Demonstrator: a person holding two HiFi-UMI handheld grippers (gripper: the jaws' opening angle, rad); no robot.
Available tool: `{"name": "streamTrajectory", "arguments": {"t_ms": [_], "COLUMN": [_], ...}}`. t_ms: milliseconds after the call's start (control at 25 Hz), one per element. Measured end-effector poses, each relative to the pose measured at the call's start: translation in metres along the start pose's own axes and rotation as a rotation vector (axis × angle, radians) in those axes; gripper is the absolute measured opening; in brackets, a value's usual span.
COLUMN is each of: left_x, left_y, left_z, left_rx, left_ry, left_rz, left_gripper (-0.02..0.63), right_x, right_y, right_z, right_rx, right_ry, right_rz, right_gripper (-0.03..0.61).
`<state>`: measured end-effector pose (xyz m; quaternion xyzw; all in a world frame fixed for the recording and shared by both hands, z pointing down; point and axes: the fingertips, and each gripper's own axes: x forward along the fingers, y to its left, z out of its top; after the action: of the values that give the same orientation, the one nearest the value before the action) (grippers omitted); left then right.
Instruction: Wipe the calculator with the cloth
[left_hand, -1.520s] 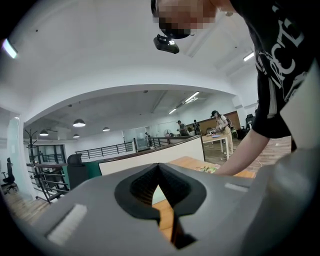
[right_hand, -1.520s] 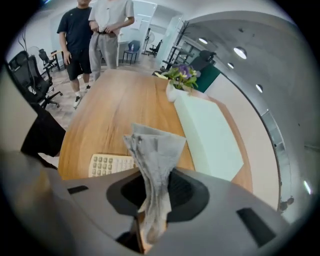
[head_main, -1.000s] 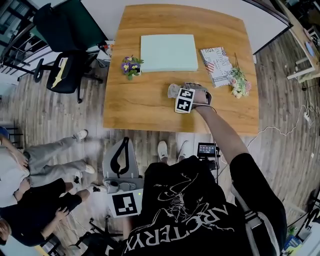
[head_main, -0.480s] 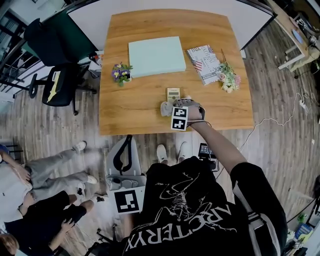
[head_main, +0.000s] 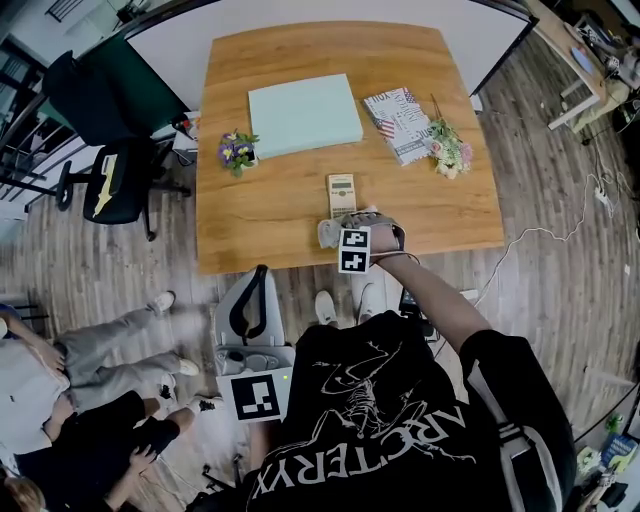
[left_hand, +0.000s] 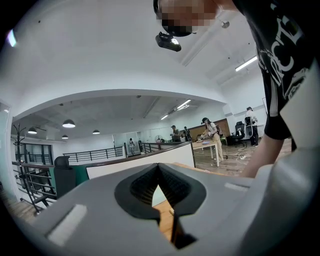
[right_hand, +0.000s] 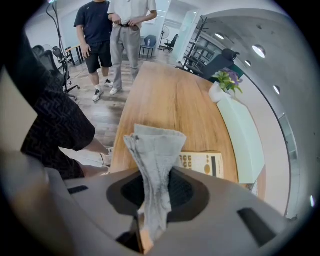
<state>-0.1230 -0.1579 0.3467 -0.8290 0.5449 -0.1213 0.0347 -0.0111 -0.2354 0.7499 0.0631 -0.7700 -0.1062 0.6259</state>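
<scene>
The beige calculator (head_main: 342, 193) lies flat on the wooden table (head_main: 260, 215), near its front edge. My right gripper (head_main: 340, 230) is just on the near side of it, shut on a crumpled grey cloth (head_main: 326, 235). In the right gripper view the cloth (right_hand: 155, 160) stands up out of my right gripper (right_hand: 151, 176), and the calculator (right_hand: 202, 162) shows beyond it. My left gripper (head_main: 255, 280) hangs below the table's front edge, away from the work. The left gripper (left_hand: 159, 172) is shut with nothing in it and looks up at the room.
A mint-green pad (head_main: 305, 112), a printed booklet (head_main: 397, 110), a small pot of purple flowers (head_main: 235, 150) and a flower sprig (head_main: 447, 148) lie farther back on the table. An office chair (head_main: 115, 170) stands at the left. People (head_main: 60, 380) sit on the floor at lower left.
My right gripper has drawn back with the cloth toward the table's front edge, uncovering the calculator. The left gripper has stayed low.
</scene>
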Motion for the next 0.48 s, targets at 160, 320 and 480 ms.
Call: {"name": "streamTrajectory", "arguments": {"t_ms": [160, 320, 480], "left_x": [-0.003, -0.003, -0.002], "left_y": [0.0, 0.001, -0.001], "left_z": [0.001, 0.004, 0.005], "left_rx": [0.0, 0.007, 0.001], "left_ry": [-0.006, -0.013, -0.029], "left_rz": [-0.002, -0.005, -0.014], "left_gripper": [0.009, 0.009, 0.009], "right_x": [0.006, 0.005, -0.029], "right_y": [0.014, 0.017, -0.001], "right_z": [0.0, -0.001, 0.004], "right_rx": [0.002, 0.053, 0.161], "right_ry": [0.012, -0.021, -0.128], "right_rz": [0.038, 0.024, -0.059], "right_gripper": [0.091, 0.091, 0.091]}}
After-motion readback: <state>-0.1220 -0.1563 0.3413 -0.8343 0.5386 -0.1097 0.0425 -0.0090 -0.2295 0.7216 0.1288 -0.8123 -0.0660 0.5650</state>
